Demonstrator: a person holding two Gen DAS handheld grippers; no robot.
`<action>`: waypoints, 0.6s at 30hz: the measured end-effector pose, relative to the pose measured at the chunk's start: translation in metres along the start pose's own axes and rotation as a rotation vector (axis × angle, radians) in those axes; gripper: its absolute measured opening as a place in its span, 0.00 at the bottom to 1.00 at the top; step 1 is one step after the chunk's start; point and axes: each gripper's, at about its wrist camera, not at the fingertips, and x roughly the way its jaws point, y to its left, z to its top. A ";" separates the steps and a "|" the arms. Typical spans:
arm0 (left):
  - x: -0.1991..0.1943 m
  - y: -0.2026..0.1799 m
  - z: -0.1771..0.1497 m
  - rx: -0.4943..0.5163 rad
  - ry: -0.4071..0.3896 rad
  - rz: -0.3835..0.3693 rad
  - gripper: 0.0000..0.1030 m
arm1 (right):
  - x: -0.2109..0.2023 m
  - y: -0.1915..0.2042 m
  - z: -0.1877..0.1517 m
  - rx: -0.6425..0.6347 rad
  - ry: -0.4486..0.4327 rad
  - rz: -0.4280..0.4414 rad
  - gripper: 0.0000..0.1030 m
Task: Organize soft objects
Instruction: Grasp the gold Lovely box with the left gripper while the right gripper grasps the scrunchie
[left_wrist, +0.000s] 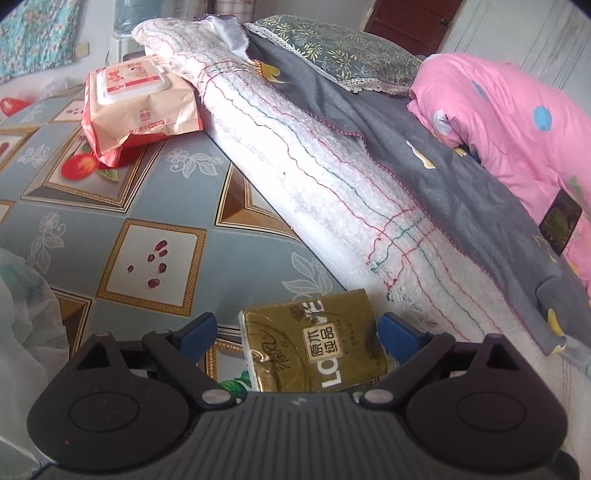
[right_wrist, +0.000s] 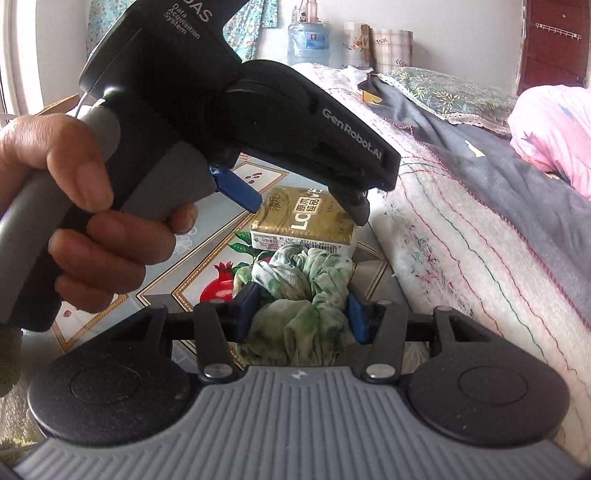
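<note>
Right wrist view: the right gripper (right_wrist: 301, 312) has its jaws clamped on a crumpled green cloth (right_wrist: 306, 295). Just beyond at 12 o'clock, the gold tissue pack (right_wrist: 303, 225) lies on the table (left_wrist: 155, 206), the left gripper (left_wrist: 297, 328) straddling it, jaws spread wide. Farther, at 11 o'clock, lies a wet-wipes pack (left_wrist: 138, 103).

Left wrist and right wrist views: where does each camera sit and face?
Left wrist: behind the open left tool, facing the gold tissue pack on the patterned tablecloth.
Right wrist: behind the right tool, shut on a green cloth; left hand visible.
Shared: tissue pack, white blanket.
</note>
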 end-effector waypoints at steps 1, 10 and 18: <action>0.000 0.000 -0.001 0.003 -0.002 0.002 0.93 | 0.000 0.000 0.000 0.001 -0.001 0.000 0.47; -0.006 0.001 -0.003 -0.011 -0.012 -0.020 0.77 | 0.000 -0.001 -0.002 0.020 -0.014 -0.003 0.47; -0.020 0.006 -0.003 -0.038 -0.047 -0.011 0.75 | -0.005 0.000 -0.005 0.033 -0.026 -0.008 0.37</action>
